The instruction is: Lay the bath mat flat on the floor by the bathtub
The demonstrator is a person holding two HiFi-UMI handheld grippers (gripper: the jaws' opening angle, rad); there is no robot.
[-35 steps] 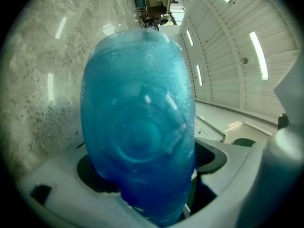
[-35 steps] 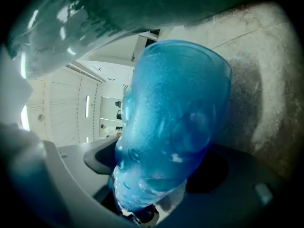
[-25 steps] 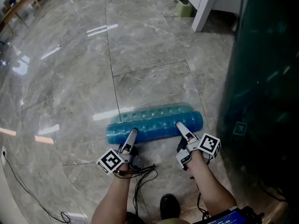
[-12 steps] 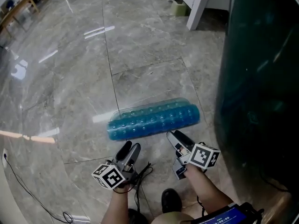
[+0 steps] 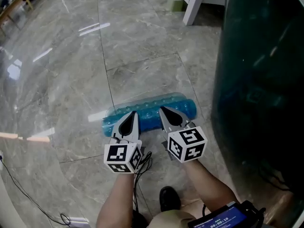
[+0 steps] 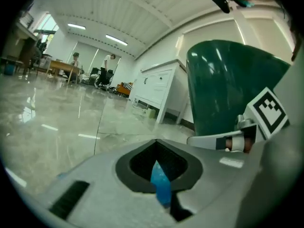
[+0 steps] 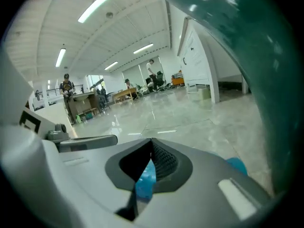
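Rolled over since a second ago, both grippers are now riding higher with their marker cubes turned face-up, and their jaws have just been closing on the near edge of the bath mat [image 5: 148, 109]. The left gripper [image 5: 131, 115] is pinching a thin blue sliver of the mat between its shut jaws, and the right gripper [image 5: 165, 112] is doing the same further along the edge. The mat is lying as a blue, bubbled roll on the grey marble floor [image 5: 71, 70], close beside the dark green bathtub [image 5: 256, 80]. A black cable [image 5: 140, 170] is dangling under the left gripper.
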